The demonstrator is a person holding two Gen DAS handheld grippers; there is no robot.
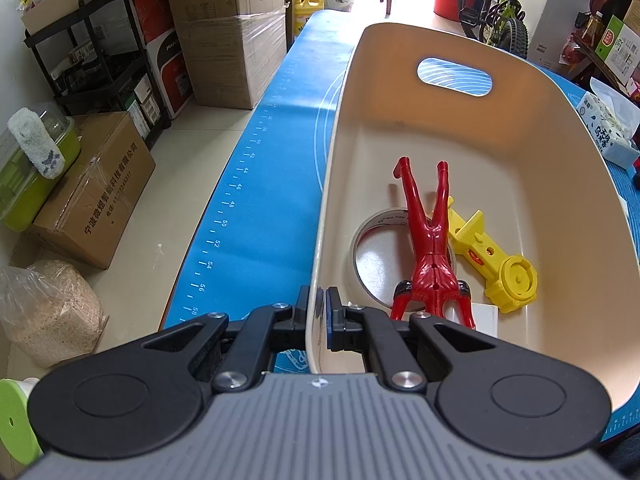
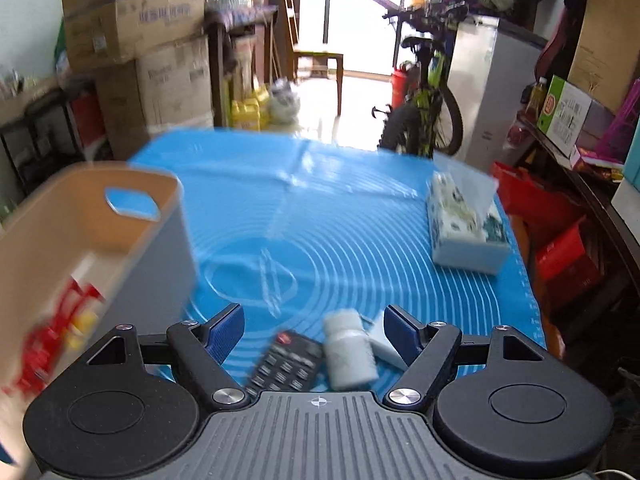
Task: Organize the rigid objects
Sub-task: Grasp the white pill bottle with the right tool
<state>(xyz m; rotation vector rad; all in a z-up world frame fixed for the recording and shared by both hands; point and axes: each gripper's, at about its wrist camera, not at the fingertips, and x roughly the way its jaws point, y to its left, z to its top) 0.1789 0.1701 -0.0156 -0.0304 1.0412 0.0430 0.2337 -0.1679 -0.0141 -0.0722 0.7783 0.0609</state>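
Meanwhile tissue box far right on mat, bin left

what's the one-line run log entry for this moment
left gripper: shut on bin rim | right gripper: open, empty, above remote and white bottle | in bin: red figure, yellow toy, tape roll

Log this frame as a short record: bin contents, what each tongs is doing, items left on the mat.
bin contents: red figure, yellow toy, tape roll
left tongs: shut on the bin wall
right tongs: open, empty, above the mat
left on mat: remote, white bottle, tissue pack
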